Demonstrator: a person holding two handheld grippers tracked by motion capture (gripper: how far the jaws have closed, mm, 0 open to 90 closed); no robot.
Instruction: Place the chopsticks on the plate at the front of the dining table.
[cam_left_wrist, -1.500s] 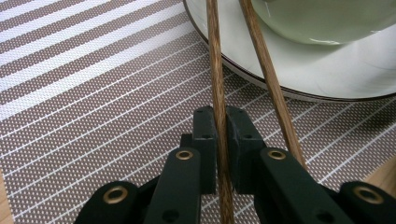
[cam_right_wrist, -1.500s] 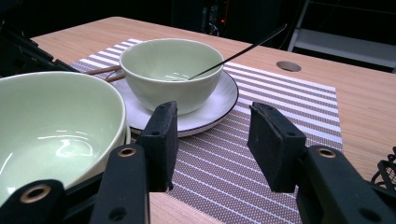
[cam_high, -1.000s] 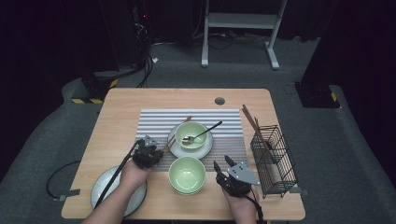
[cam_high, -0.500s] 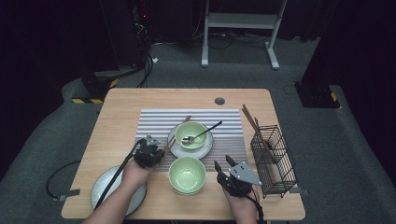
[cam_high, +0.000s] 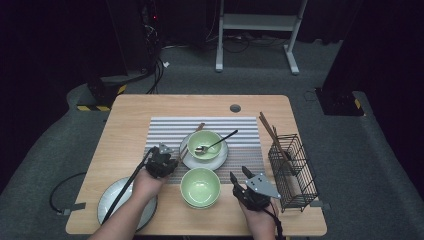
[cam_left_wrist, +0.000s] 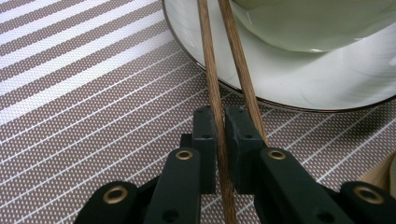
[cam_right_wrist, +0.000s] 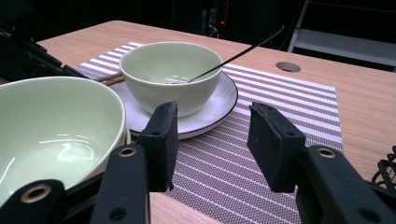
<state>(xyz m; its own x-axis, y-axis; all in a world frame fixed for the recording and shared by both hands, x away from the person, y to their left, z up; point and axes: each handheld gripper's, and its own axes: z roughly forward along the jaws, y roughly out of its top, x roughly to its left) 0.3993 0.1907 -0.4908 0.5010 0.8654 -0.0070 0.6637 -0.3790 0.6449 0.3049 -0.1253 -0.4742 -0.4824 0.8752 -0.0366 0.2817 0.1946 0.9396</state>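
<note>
So the left gripper (cam_left_wrist: 219, 140) has its jaws pressed in on a pair of brown chopsticks (cam_left_wrist: 212, 84). One stick is squeezed right between the pads; the other runs along the inner edge of the right-hand pad, and I can't tell for sure whether that one is really caught too. The sticks lie on the striped placemat (cam_left_wrist: 93, 116), with their far ends running up over the rim of the white saucer (cam_left_wrist: 299, 79), just left of the green bowl (cam_left_wrist: 317, 23) that sits on it. From the high view you can see the left gripper (cam_high: 161, 161) at the left edge of that saucer (cam_high: 220, 161), close to the sticks (cam_high: 192, 137).

That back bowl (cam_high: 204, 144) has a dark spoon (cam_high: 217, 143) leaning in it, handle pointing off to the right. A second green bowl (cam_high: 200, 186) sits nearer the person, at the front edge of the mat.

The right gripper (cam_right_wrist: 212, 144) has its jaws spread wide with nothing between them, hovering low over the worktop (cam_right_wrist: 364, 112) just right of the near bowl (cam_right_wrist: 51, 130).

Off to the right stands a black wire basket (cam_high: 294, 172) with another pair of chopsticks (cam_high: 272, 134) leaning over its top edge. A grey plate (cam_high: 112, 200) sits at the front left, partly under the person's left forearm.
</note>
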